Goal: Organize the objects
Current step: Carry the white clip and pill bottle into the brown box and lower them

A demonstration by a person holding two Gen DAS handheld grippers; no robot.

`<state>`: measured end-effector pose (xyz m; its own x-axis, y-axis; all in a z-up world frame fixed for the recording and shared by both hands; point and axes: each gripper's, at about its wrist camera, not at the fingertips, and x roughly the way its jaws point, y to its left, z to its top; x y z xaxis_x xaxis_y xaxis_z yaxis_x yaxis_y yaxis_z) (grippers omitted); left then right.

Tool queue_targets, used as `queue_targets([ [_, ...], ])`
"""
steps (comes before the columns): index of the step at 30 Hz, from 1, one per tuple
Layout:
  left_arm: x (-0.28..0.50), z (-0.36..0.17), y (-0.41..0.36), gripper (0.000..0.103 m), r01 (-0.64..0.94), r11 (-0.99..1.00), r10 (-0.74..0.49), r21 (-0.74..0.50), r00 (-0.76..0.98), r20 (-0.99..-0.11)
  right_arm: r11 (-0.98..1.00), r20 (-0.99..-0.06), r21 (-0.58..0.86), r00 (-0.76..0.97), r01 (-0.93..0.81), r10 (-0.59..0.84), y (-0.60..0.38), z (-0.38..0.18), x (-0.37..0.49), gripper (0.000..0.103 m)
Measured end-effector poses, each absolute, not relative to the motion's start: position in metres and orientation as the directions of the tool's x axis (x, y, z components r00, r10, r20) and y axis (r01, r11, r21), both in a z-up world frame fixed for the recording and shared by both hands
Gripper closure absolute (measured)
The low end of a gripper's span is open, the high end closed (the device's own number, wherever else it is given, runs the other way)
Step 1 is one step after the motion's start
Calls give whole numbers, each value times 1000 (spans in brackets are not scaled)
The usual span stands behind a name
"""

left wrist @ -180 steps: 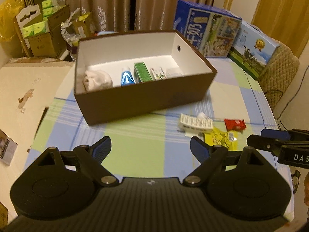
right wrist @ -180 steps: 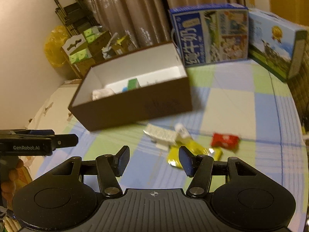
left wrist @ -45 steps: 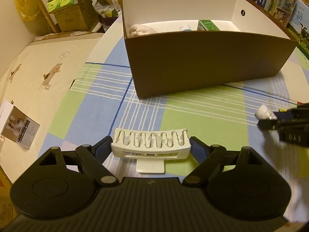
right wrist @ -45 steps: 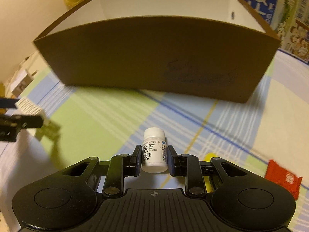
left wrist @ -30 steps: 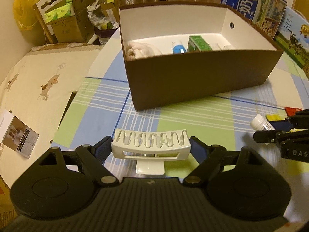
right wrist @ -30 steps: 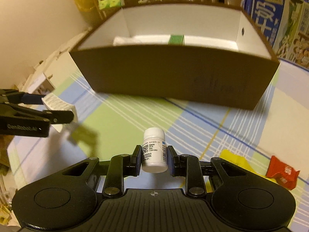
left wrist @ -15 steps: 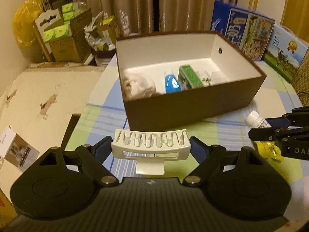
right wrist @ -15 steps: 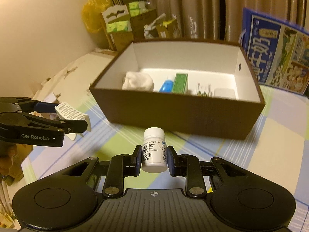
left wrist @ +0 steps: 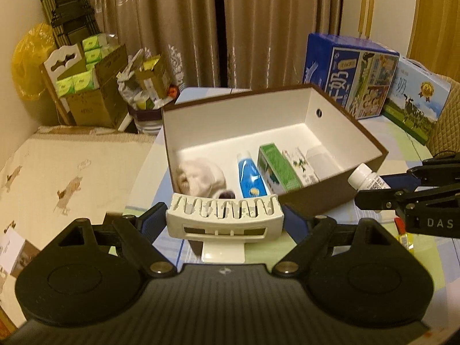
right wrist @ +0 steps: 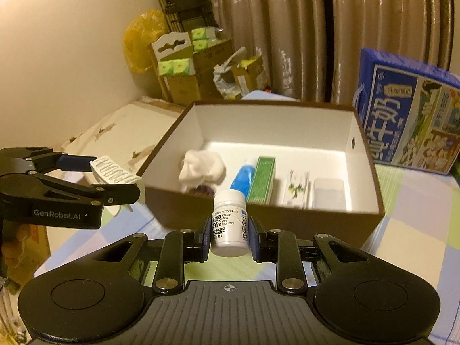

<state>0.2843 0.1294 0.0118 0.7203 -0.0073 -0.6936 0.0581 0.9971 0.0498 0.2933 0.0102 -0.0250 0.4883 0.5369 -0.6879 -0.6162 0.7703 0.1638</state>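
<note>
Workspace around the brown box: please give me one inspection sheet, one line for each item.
Surface: table under a checked cloth.
Job's things: brown box holds white cloth, blue tube, green carton; yellow and red packets remain on the table.
Clutter: milk cartons behind the box.
Grippers: left gripper grips white rack; right gripper grips pill bottle.
Cables: dark cable at the table's right edge.
Surroundings: curtains, cardboard boxes, yellow bag.

Both claws rose off the counter (left wrist: 388, 132) toward the box (right wrist: 276, 224). The left claw (left wrist: 224, 218) lifted the rack (left wrist: 224, 220). The right claw (right wrist: 228, 237) lifted the bottle (right wrist: 230, 224).
</note>
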Motion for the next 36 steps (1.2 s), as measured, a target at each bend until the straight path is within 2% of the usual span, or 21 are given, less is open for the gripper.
queue_targets([
  [10, 333, 18, 127, 20, 85, 994, -22, 62, 741, -671, 792, -673, 145, 528, -593, 519, 20, -17, 339, 79],
  [19, 370, 7, 125, 20, 112, 992, -48, 48, 724, -688, 814, -688, 144, 534, -562, 490, 24, -27, 373, 79],
  [36, 455, -38, 127, 20, 121, 993, -69, 12, 643, -762, 853, -733, 320, 463, -412, 498, 25, -66, 442, 79],
])
